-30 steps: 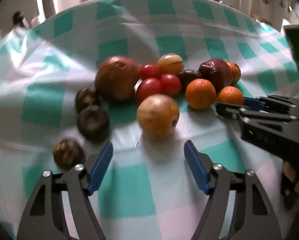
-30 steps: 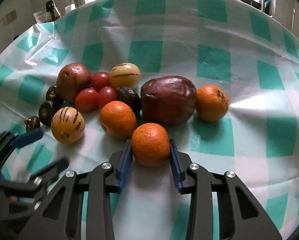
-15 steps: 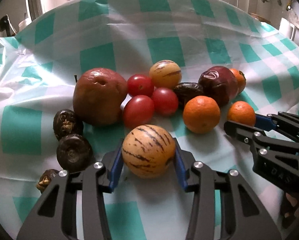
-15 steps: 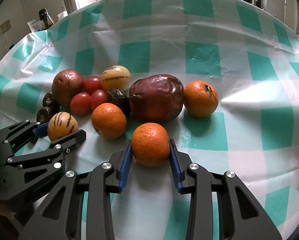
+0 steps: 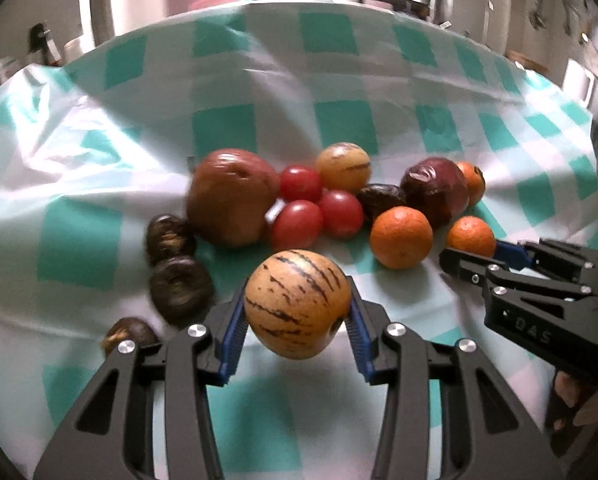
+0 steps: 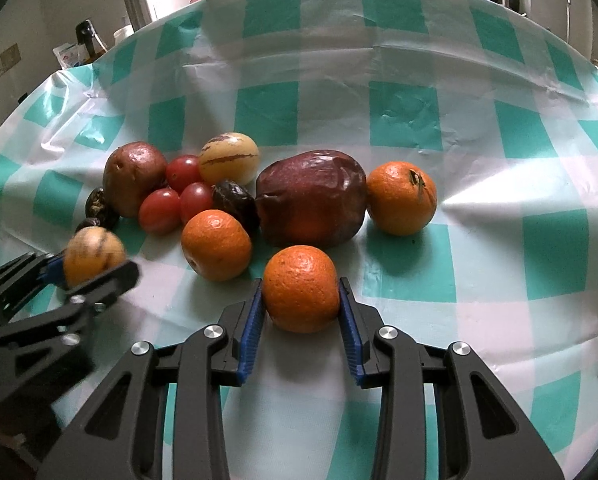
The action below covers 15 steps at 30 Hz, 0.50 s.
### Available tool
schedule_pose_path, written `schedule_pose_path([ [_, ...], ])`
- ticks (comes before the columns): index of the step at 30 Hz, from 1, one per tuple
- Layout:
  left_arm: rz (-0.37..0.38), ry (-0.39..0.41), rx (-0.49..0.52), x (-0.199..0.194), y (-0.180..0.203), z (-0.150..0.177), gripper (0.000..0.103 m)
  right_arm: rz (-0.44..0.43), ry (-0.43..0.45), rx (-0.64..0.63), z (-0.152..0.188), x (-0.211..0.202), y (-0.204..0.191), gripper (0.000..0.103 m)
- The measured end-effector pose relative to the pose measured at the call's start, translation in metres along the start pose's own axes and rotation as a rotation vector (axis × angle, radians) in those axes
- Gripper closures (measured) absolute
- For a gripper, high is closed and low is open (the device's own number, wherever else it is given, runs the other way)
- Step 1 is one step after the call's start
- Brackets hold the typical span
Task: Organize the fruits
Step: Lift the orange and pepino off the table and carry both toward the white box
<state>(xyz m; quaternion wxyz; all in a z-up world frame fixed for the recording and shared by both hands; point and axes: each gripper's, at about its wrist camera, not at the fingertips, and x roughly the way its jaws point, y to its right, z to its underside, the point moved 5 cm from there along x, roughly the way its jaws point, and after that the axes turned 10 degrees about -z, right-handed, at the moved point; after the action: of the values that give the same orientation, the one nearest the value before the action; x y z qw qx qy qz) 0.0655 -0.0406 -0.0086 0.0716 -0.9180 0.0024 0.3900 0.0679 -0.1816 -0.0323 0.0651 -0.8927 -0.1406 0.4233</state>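
On a table under a crinkled teal-and-white checked plastic cloth (image 6: 411, 120), we hold a gripper in each hand, both clamped on fruit. Our left gripper (image 5: 297, 320) pinches a round yellow melon with dark purple stripes (image 5: 297, 304) between its blue ribbed pads (image 5: 232, 332); the melon looks raised just clear of the cloth, though we cannot be sure. Our right gripper (image 6: 301, 304) is closed on a small orange tangerine (image 6: 301, 288) resting on the cloth at the near edge of the pile.

Behind them the remaining fruit lies bunched together: a large wrinkled dark-red apple (image 6: 313, 198) touching a second tangerine (image 6: 402, 198) on its right, a third tangerine (image 6: 216, 245) in front, a dark brown date-like fruit (image 6: 235, 202) beside it, three red cherry tomatoes (image 6: 181, 196), another striped yellow melon (image 6: 229, 158) at the back, and a reddish-brown round fruit (image 6: 134, 178) on the left. Three blackish-brown knobbly chestnut-like pieces (image 5: 179, 286) sit at the pile's left edge.
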Motion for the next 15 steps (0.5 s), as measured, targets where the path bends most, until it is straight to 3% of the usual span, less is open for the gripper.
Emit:
schedule_pose_path([
  [6, -0.040, 0.045, -0.066, -0.044, -0.020, 0.021, 0.058, -0.013, 0.039, 0.004, 0.036, -0.049, -0.016, 0.067],
  [10, 0.002, 0.013, -0.098, -0.066, -0.020, 0.055, 0.058, -0.032, 0.058, 0.012, 0.069, -0.084, -0.024, 0.067],
  [15, 0.028, 0.003, -0.065, -0.094, -0.004, 0.086, 0.058, -0.060, 0.086, 0.002, 0.110, -0.127, -0.034, 0.067],
])
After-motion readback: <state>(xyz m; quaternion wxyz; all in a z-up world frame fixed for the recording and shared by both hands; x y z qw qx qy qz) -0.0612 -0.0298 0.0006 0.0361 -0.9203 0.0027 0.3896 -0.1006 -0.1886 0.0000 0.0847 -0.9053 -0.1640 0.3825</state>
